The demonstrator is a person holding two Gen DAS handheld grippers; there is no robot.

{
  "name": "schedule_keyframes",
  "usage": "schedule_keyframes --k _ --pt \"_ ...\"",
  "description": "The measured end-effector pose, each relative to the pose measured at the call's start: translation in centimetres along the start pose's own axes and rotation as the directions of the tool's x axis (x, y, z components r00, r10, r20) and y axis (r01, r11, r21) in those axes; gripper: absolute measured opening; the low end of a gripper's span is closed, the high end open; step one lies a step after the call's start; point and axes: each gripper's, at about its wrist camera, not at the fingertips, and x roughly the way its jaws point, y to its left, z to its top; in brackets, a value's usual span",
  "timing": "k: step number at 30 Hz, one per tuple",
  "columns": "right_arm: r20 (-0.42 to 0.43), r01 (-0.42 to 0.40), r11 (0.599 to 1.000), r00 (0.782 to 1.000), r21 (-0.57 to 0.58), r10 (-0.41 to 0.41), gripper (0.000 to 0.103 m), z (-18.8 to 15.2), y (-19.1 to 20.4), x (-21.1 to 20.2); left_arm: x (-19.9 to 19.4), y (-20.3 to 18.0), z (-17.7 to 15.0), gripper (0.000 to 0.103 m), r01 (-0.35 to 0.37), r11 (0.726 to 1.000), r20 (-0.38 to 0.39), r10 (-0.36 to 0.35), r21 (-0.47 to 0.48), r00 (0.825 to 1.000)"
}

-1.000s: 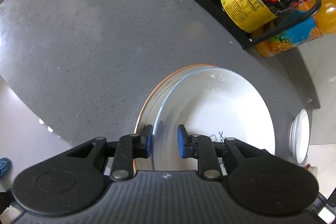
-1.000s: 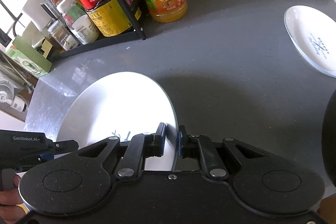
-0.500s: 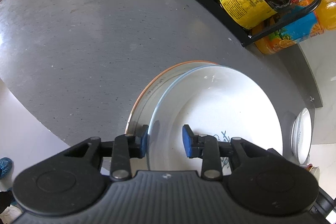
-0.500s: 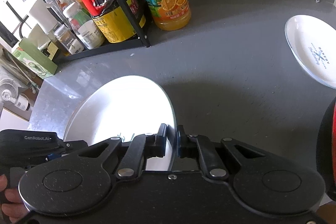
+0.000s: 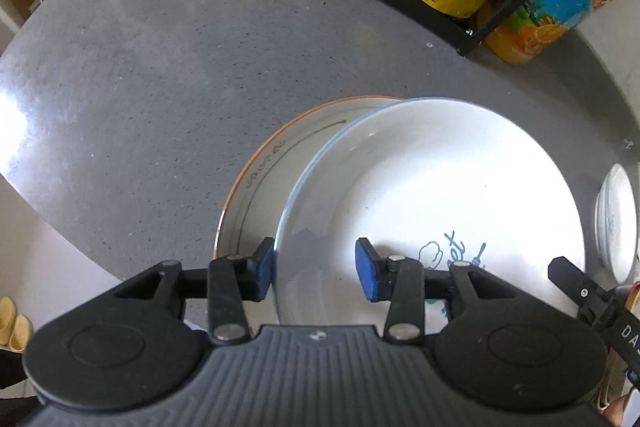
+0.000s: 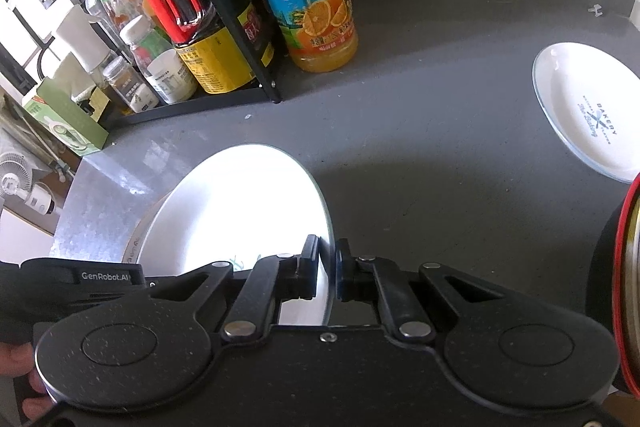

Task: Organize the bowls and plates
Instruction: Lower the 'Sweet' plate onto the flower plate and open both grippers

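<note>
White plate [image 5: 432, 187] sits atop orange-rimmed plate [image 5: 256, 187] on grey counter [image 5: 160, 67], offset toward right side, not yet centred. Right gripper [image 6: 328, 271] narrow, clamped on plate's near right edge. Left gripper [image 5: 315, 269] wide, straddling left rim, nothing gripped. Judgement: plate needs shift leftward to nest; right gripper has control. Small plate [image 6: 588, 115] lies well apart to right

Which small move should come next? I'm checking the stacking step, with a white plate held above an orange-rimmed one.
Probably shift the white plate a little toward the left and lower it. It overlaps the orange-rimmed plate off-centre, leaving a crescent uncovered. The right gripper is shut on its rim; the left gripper is open around the opposite edge.
</note>
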Motion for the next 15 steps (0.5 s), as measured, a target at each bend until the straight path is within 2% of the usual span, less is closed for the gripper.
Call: schedule_keyframes --k 6,11,15 --pt "0.003 0.016 1.0 1.0 -0.022 -0.016 0.01 -0.2 0.3 0.5 -1.7 1.1 0.3 0.043 -0.011 1.0 0.029 0.011 -0.012 1.0" --pt "-0.01 0.037 0.999 0.999 -0.031 -0.038 0.013 -0.3 0.8 1.4 -3.4 2.4 0.9 0.043 0.036 0.999 0.061 -0.033 -0.041 0.998" --pt "-0.014 0.042 0.998 0.999 -0.052 -0.043 0.014 -0.5 1.3 2.1 -4.3 2.9 0.9 0.047 0.001 0.999 0.086 0.002 -0.038 0.996"
